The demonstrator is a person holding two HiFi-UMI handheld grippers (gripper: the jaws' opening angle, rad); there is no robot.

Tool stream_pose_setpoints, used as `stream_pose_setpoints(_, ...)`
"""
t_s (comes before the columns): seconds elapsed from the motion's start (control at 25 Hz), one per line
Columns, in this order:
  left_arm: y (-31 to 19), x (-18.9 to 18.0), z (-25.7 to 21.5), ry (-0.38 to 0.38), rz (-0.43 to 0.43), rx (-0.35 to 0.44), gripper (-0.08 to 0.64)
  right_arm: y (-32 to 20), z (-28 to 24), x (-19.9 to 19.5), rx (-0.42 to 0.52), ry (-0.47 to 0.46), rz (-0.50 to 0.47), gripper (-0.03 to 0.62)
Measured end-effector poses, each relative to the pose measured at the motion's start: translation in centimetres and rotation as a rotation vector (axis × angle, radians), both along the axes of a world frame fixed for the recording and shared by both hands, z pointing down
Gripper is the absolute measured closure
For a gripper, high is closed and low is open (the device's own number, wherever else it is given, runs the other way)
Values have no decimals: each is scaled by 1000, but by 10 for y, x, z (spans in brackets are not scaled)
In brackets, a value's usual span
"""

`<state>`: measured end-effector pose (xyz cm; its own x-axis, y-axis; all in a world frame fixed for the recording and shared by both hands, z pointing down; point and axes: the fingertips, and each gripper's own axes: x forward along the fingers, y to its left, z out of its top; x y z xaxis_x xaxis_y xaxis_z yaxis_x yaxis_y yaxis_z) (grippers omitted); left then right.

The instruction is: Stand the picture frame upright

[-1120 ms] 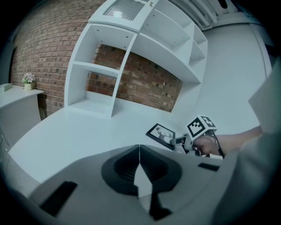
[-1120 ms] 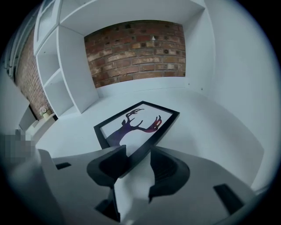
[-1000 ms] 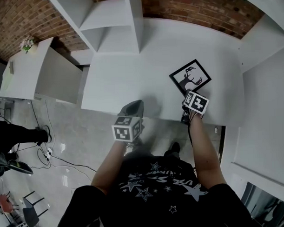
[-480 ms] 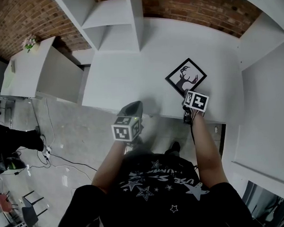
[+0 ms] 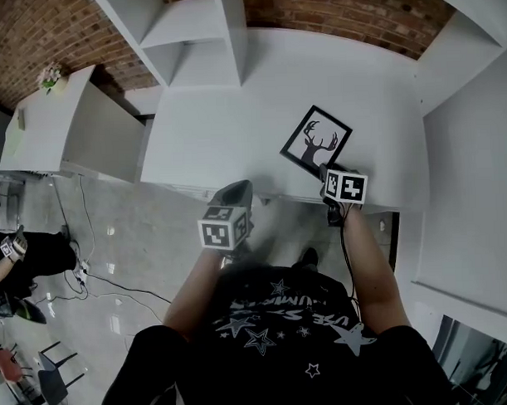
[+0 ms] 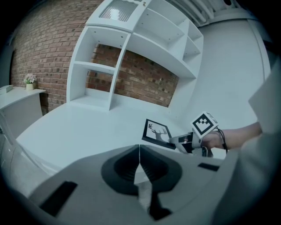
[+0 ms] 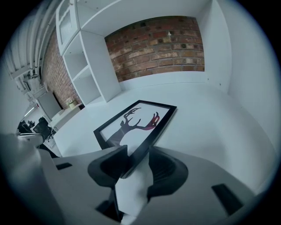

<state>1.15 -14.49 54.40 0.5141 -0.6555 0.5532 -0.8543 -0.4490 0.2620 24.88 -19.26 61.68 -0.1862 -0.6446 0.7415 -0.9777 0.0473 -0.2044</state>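
Observation:
The black picture frame point(image 5: 315, 143) with a deer silhouette sits on the white table point(image 5: 209, 133), right of centre. Its near corner is raised off the table in the left gripper view point(image 6: 157, 132). My right gripper point(image 5: 325, 172) is shut on that near corner, and the frame's edge point(image 7: 149, 118) runs between its two pads point(image 7: 112, 160). These jaws have just been closing a little onto the frame. My left gripper point(image 5: 237, 194) hovers at the table's front edge. It is shut with nothing in it point(image 6: 139, 151).
A white shelf unit point(image 5: 194, 42) stands at the table's back left against a brick wall point(image 5: 330, 16). A tall white panel point(image 5: 476, 148) closes the right side. A low white cabinet point(image 5: 60, 129) with a small flower pot point(image 5: 48, 78) stands left. Cables point(image 5: 90, 278) lie on the floor.
The frame has turned and shifted left along the table with my right gripper on its near corner. The left gripper has drifted slightly and stays shut.

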Motion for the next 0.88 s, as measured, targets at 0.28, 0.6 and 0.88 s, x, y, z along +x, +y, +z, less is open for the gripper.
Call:
stream_pose_setpoints(0.28,18,11,7,-15,7,-32,541,17,0,-2,-27,23,-90,433)
stream_pose_setpoints(0.6,29,14,4,15,-10,-42,541,40,0,-4,-53,43,-219,436)
stream_pose_setpoints(0.88,36,26,18,-24,19,-103,540,55,1,-3,-55,34,-305,440)
